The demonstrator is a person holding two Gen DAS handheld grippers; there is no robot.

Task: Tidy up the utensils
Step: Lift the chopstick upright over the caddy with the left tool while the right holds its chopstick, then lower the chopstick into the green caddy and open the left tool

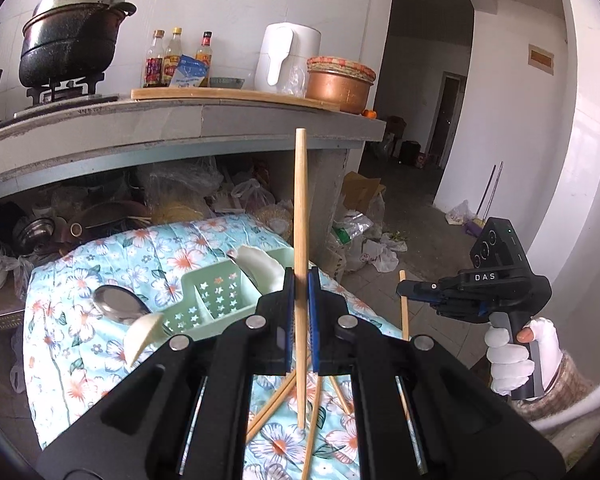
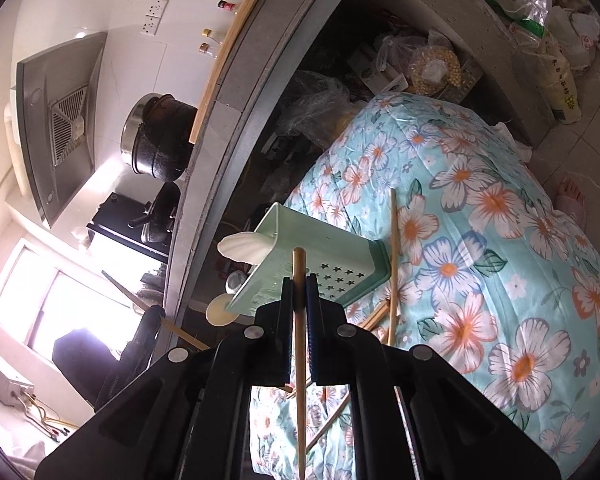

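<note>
floral cloth (image 1: 140,256), left gripper (image 1: 300,280) and right gripper (image 2: 299,284) each clamping a chopstick (image 1: 300,200)

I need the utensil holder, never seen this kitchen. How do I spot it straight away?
Find the low surface covered in a blue floral cloth, in front of the grey concrete counter. On it lies the pale green plastic utensil holder, with dividers and star-shaped cutouts. Nothing else there is green plastic; spoons lie beside it and loose wooden chopsticks lie nearer the camera.

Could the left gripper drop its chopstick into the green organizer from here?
Probably yes: the left gripper, shut on its chopstick, hangs just short of the green organizer with nothing between them.
</note>
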